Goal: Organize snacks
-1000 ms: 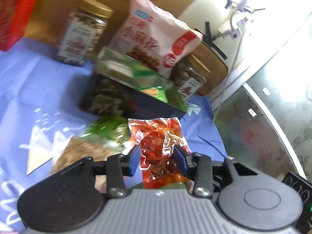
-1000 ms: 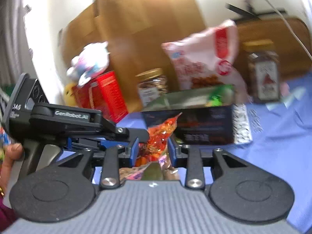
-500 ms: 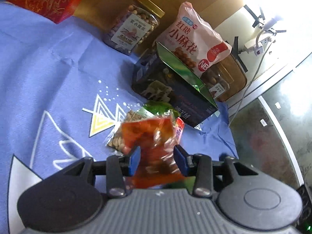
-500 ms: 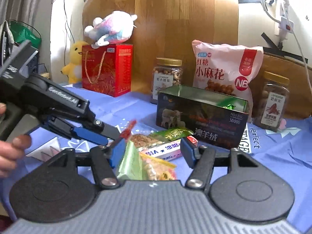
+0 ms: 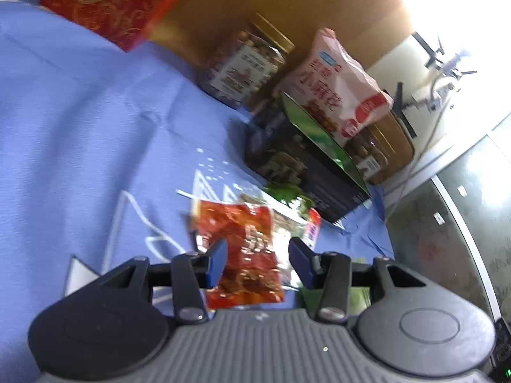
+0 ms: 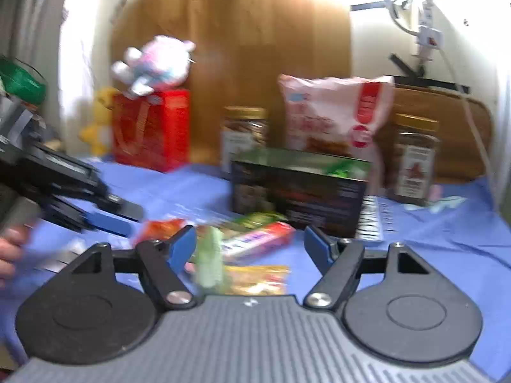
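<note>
A red snack packet [image 5: 242, 249] hangs between the jaws of my left gripper [image 5: 258, 255], which are opening. Its left pad lies against the packet; the right pad stands clear of it. In the right wrist view that left gripper [image 6: 105, 220] comes in from the left with the red packet [image 6: 159, 226] at its tips. My right gripper [image 6: 250, 245] is opening wide. A pale green packet [image 6: 209, 261] stands by its left finger and a yellow packet [image 6: 255, 279] lies below, neither pinched. The dark open box [image 6: 297, 191] sits just beyond.
A pink bar packet [image 6: 258, 239] and a green packet [image 6: 258, 218] lie before the box on the blue cloth [image 5: 80, 111]. Behind stand two nut jars [image 6: 244, 134] [image 6: 413, 156], a big pink bag [image 6: 332, 115], a red gift box [image 6: 153, 127] and plush toys [image 6: 156, 63]. A hand [image 6: 9, 249] is at left.
The left jaws have parted and no longer pinch the red packet. The right jaws went from narrow to wide, and the green packet now stands loose beside the left finger.
</note>
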Demonstrator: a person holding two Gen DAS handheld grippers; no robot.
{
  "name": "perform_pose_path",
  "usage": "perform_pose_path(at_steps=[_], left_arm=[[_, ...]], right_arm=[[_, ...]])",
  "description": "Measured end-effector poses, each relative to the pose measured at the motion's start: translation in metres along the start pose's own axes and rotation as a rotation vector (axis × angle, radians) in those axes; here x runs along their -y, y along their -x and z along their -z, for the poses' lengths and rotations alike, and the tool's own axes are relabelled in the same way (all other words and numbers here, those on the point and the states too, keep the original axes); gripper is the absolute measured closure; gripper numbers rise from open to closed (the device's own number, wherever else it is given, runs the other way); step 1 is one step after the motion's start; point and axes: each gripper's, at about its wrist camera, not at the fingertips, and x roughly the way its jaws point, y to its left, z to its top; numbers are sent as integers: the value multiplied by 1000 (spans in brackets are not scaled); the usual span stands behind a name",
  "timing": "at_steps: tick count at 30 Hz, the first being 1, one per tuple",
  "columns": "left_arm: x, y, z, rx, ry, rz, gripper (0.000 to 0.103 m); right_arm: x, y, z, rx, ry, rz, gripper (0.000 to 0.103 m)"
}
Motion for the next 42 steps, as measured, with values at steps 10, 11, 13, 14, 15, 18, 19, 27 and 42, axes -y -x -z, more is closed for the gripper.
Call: perform_pose_path(at_steps=[10, 11, 13, 14, 15, 18, 19, 27, 42], left_arm=[[-12, 0, 2, -12, 13, -10, 51], [-14, 0, 1, -13, 16, -9, 51], [-17, 0, -1, -17, 22, -6, 51], [-18, -1, -1, -21, 26, -3, 47], [-19, -2, -1, -25, 30, 2, 46], [-22, -6, 1, -28, 40, 8, 45], [-24, -10, 2, -47, 47, 23, 45], [-24, -12, 11, -41, 35, 75, 49], [67, -47, -35, -55, -149, 186, 53]], right_arm=[[-62, -39, 12, -132, 143, -215, 49], [-58, -46, 10, -147, 113, -219, 49], [-46, -59, 3, -166, 46, -233, 49], [-41, -64, -1, -172, 23, -235, 49], [-34, -74, -7, -183, -3, -239, 49], [-21, -106, -10, -271, -60, -285, 46], [-22, -113, -6, -285, -60, -301, 47], [-42, -103, 5, -278, -46, -335, 71], [33, -93, -31, -95, -295, -265, 86]])
